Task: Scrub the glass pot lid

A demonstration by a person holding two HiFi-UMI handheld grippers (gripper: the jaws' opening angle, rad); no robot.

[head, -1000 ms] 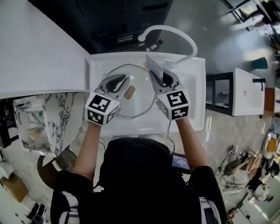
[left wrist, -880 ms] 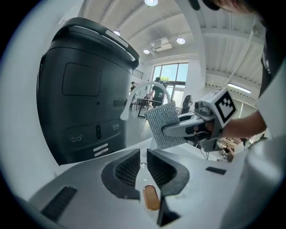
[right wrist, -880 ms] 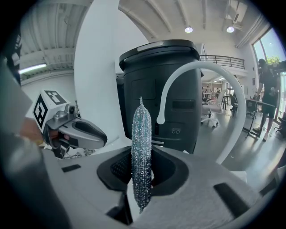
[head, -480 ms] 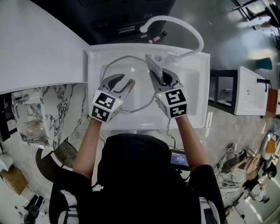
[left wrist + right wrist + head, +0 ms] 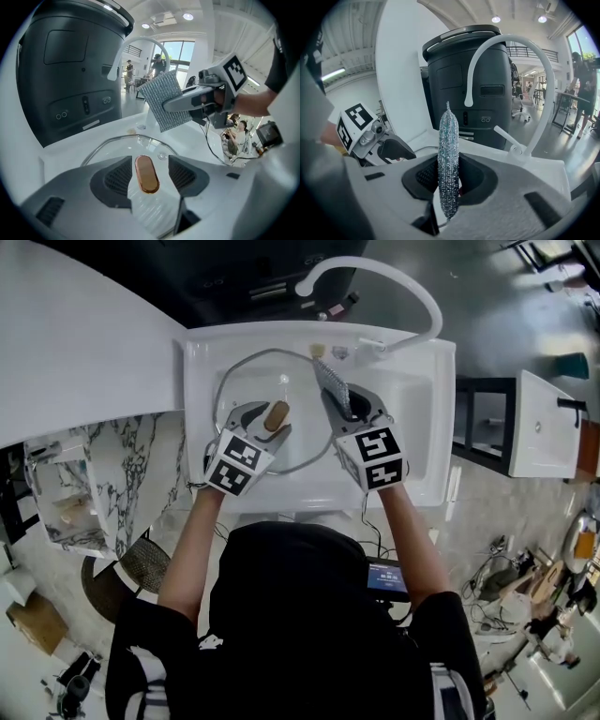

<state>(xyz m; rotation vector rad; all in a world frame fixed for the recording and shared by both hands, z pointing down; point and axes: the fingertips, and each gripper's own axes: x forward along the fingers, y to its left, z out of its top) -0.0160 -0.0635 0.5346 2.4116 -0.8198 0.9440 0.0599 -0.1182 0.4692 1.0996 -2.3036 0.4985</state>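
Observation:
The glass pot lid (image 5: 302,448) lies in the white sink (image 5: 412,427) with its metal rim and brown handle (image 5: 276,415) up. My left gripper (image 5: 265,421) straddles that handle (image 5: 146,174). Its jaws are opening, and a gap shows on each side of the handle. The lid's glass (image 5: 117,145) shows just past the jaws. My right gripper (image 5: 354,401) is shut on a silver scrub pad (image 5: 330,385), held upright on edge (image 5: 449,159) above the lid's right side. The left gripper view also catches this pad (image 5: 164,101).
A white arched faucet (image 5: 403,287) rises from the sink's back right corner. A white counter (image 5: 75,343) runs along the left. A tall black appliance (image 5: 70,70) stands behind the sink. A marble panel (image 5: 122,484) drops below the counter.
The left gripper's jaws have spread apart and now stand on either side of the lid's brown handle. The right gripper still holds the pad in much the same place.

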